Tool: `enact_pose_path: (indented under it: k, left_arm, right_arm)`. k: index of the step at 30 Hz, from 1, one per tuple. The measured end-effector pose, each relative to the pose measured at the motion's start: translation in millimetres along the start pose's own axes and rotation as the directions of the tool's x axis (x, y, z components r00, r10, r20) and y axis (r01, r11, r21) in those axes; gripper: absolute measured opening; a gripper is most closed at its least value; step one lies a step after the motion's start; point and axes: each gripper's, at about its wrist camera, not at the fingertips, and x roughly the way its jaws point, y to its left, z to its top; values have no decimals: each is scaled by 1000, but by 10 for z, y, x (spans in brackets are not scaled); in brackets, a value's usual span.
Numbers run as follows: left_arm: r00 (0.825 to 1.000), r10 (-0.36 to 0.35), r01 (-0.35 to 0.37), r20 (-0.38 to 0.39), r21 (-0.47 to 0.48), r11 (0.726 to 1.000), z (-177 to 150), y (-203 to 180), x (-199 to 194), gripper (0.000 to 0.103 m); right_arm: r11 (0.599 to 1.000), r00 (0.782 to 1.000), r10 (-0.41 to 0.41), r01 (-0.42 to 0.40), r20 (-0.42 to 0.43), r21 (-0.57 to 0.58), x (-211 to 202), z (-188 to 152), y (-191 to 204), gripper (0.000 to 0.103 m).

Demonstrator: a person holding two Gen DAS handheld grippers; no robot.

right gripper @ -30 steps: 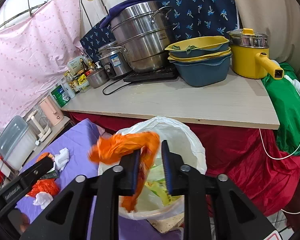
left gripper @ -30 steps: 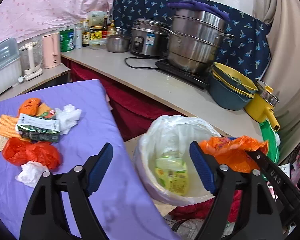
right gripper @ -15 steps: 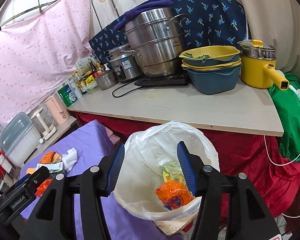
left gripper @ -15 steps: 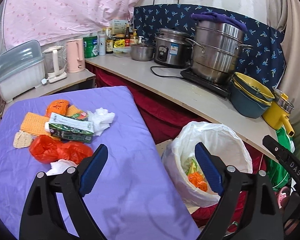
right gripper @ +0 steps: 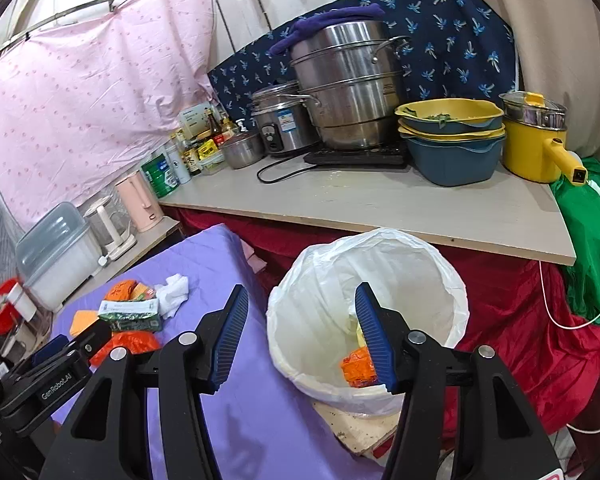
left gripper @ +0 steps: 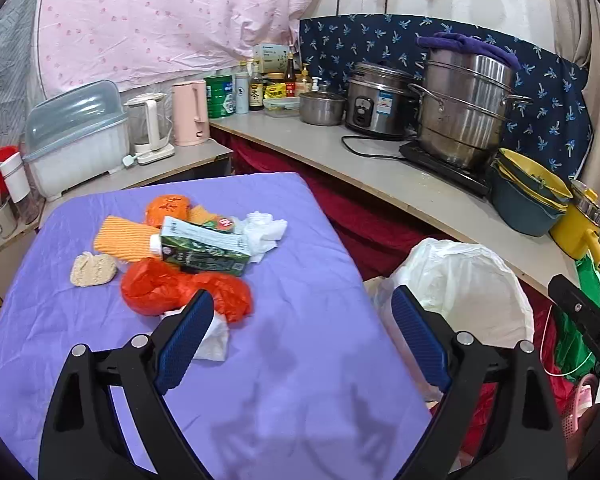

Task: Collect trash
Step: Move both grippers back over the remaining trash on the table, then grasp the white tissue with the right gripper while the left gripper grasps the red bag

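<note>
**Both jaws empty, next pick ahead**

Jaws on my left gripper (left gripper: pixel 302 342) stand wide and empty, aimed at the trash heap (left gripper: pixel 180 256) on the purple tabletop (left gripper: pixel 300 360), the red bag (left gripper: pixel 156 288) nearest. My right gripper (right gripper: pixel 302 338), parted and holding nothing, hangs by the lined bin (right gripper: pixel 440 280), which sits close beside the tabletop's edge for short drops. Nothing blocks the reach.

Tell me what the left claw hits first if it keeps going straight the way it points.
Most likely the bare purple cloth on the table, just right of the red bag. The left claw is open and empty. Depth is unclear, so it might graze the bag's edge.
</note>
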Motion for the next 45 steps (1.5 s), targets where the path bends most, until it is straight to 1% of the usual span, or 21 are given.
enact_pose_path:
  k: [11, 15, 19, 27, 33, 36, 38, 41, 45]
  left_arm:
    - [999, 50, -50, 3, -54, 997, -80, 459, -166, 86]
    - [997, 70, -72, -22, -83, 994, -138, 681, -178, 86]
    - [993, 102, -109, -64, -117, 987, -226, 998, -152, 86]
    - [983, 166, -178, -85, -167, 970, -335, 1505, -170, 86]
    - [977, 188, -205, -98, -199, 958, -385, 1819, -150, 86]
    - [977, 185, -204, -109, -213, 955, -410, 1943, -112, 86]
    - [976, 184, -206, -114, -219, 954, -414, 1999, -81, 86]
    - [977, 173, -197, -122, -232, 953, -408, 2096, -19, 86]
    - [980, 157, -185, -125, -251, 950, -384, 2207, 52, 86]
  right_arm:
    - [998, 998, 47, -49, -33, -44, -62, -176, 409, 54]
    - [996, 997, 63, -66, -51, -51, -53, -262, 534, 56]
    - [994, 994, 80, -86, -80, -70, -12, -376, 705, 56]
    - [986, 985, 113, -127, -132, -104, 113, -577, 1078, 56]
    - [978, 971, 150, -173, -184, -113, 267, -725, 1372, 56]
    - [973, 962, 166, -196, -217, -126, 374, -817, 1539, 57]
    - [969, 954, 178, -214, -242, -128, 471, -879, 1659, 59]
    - [967, 945, 195, -230, -263, -113, 595, -932, 1775, 62]
    - [963, 928, 226, -259, -296, -77, 790, -975, 1918, 62]
